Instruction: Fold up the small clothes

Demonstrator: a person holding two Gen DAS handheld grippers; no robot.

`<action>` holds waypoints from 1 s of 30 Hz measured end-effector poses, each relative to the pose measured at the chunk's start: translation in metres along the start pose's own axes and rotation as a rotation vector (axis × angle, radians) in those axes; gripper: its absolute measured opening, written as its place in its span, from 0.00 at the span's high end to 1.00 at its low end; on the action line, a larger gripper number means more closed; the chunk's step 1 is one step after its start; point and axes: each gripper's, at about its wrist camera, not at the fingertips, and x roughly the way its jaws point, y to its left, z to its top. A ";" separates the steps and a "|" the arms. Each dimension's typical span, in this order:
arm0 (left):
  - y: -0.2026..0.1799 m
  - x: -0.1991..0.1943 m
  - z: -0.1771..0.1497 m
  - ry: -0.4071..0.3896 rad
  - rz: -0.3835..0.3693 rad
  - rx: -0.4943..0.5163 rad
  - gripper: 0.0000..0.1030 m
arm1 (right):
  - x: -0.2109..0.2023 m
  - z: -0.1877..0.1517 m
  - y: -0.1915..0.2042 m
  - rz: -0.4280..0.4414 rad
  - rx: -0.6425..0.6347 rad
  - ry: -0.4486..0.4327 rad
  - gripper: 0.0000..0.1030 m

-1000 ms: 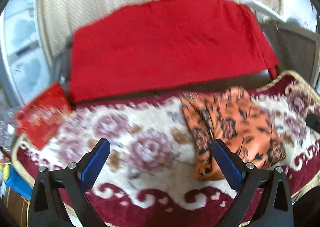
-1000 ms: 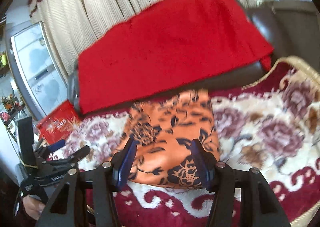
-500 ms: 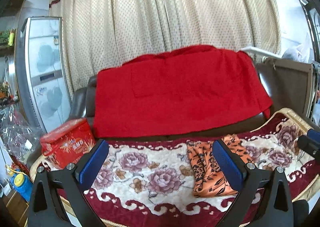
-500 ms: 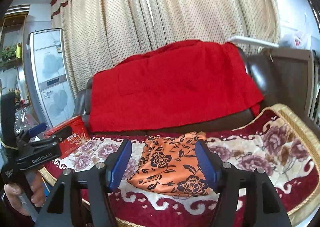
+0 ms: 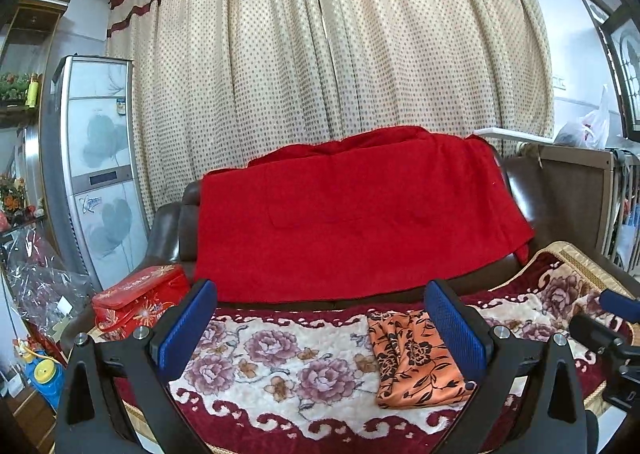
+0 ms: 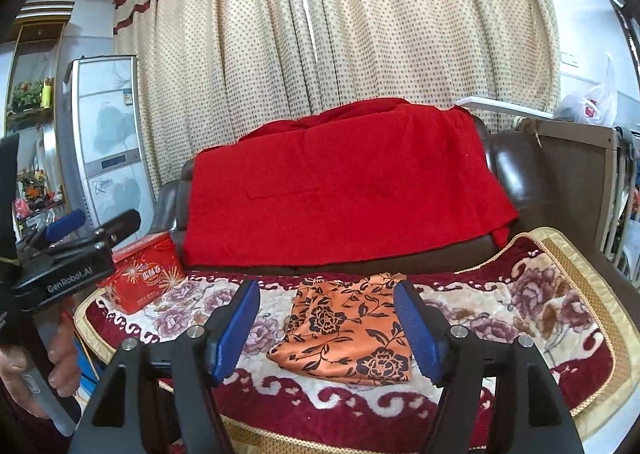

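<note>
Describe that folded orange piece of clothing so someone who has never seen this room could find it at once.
Start at the dark brown leather sofa whose back is draped with a big plain red cloth. Its seat carries a plush maroon and cream blanket with pink roses. On that blanket lies the small folded orange garment with black flowers, the only orange, thin, shiny piece there.

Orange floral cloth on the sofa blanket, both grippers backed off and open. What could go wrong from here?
1. The orange floral cloth lies folded on the plush floral blanket; a low pinch may snag the blanket pile too.
2. It looks thin and layered, so the right gripper could grab one layer and undo the fold.
3. The left gripper is offset left of the cloth, with the red box nearby.
</note>
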 end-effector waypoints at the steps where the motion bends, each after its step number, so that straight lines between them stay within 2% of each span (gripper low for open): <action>1: 0.000 -0.002 0.001 -0.003 -0.004 -0.001 0.00 | -0.001 0.000 0.000 0.001 0.010 0.006 0.29; 18: -0.002 -0.011 0.003 -0.010 -0.022 -0.002 0.00 | 0.000 -0.003 0.013 0.000 0.030 0.045 0.29; 30: 0.003 -0.009 -0.004 -0.002 -0.028 0.003 0.00 | 0.018 -0.008 0.022 0.006 0.014 0.076 0.29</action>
